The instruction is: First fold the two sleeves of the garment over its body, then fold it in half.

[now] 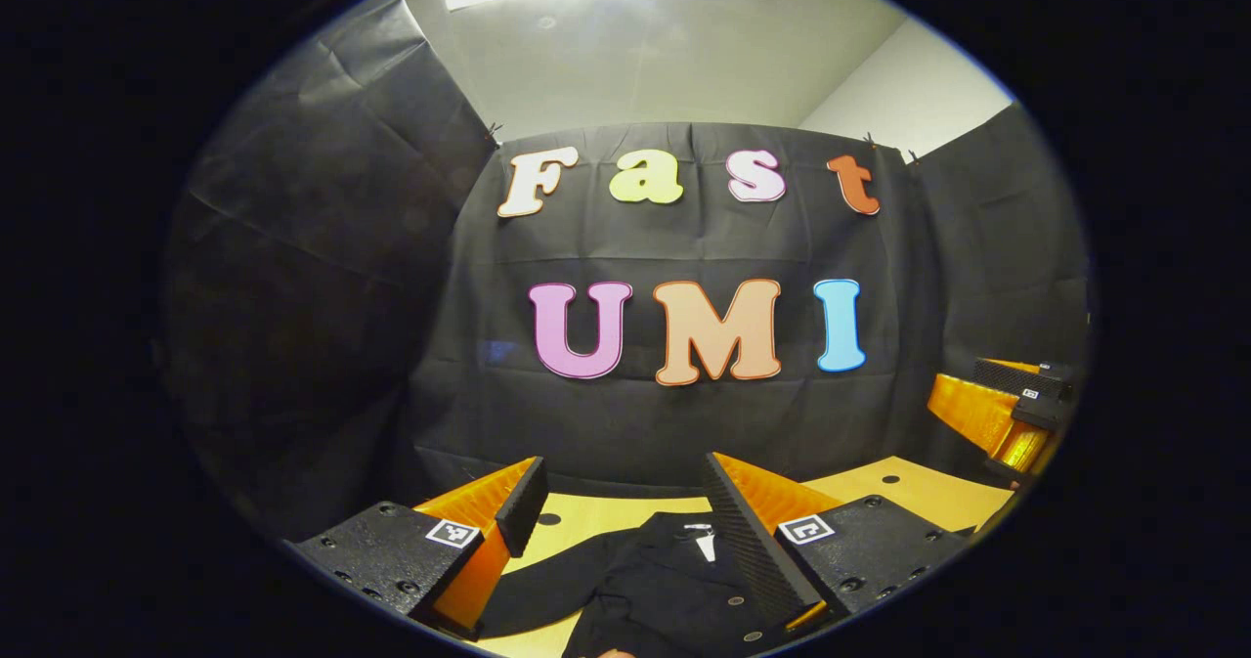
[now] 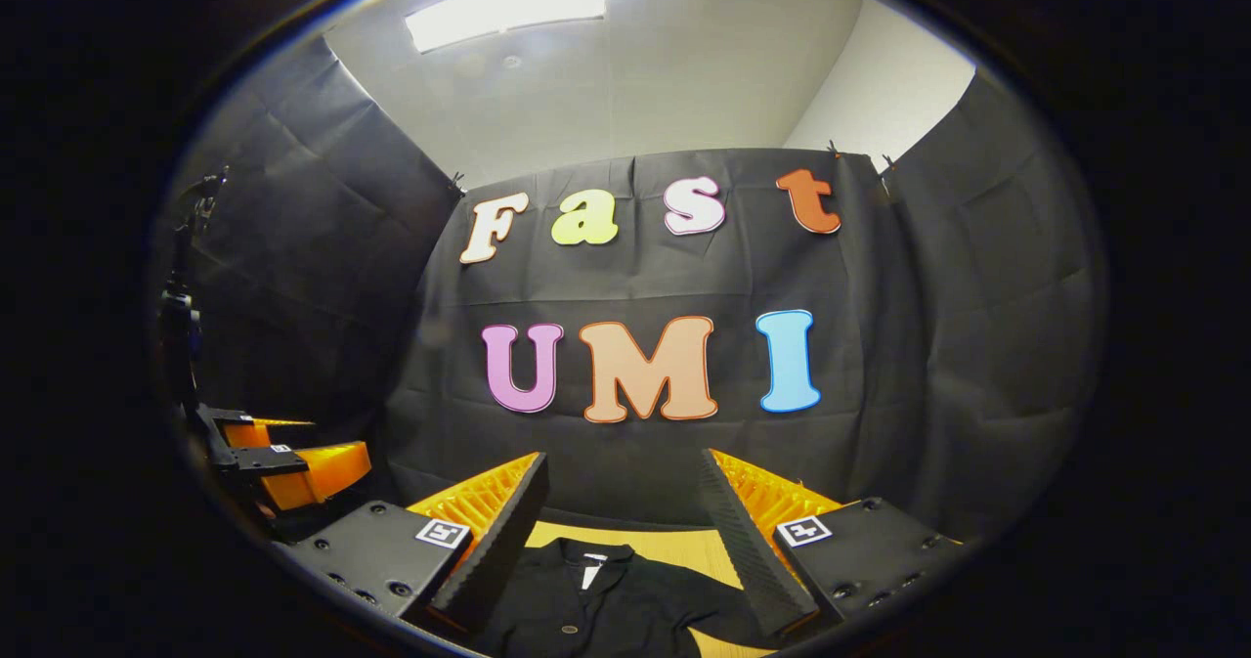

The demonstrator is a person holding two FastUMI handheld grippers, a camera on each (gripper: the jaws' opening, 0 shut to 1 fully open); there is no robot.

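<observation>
Recording booth, black cloth walls [image 1: 323, 277], wooden table [image 1: 928, 492], ceiling light [image 2: 503, 3]

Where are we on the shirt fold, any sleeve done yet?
Nothing looks done. The black shirt lies collar-up on the table, with a sleeve spread out to the side in each view. In hand: nothing; the left gripper and right gripper are both open above it. Both sleeve folds and the halving remain.

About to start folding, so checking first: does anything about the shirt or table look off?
Nothing stands out. The black shirt lies flat on the wooden table, collar away from both open grippers, sleeves not yet folded.
</observation>
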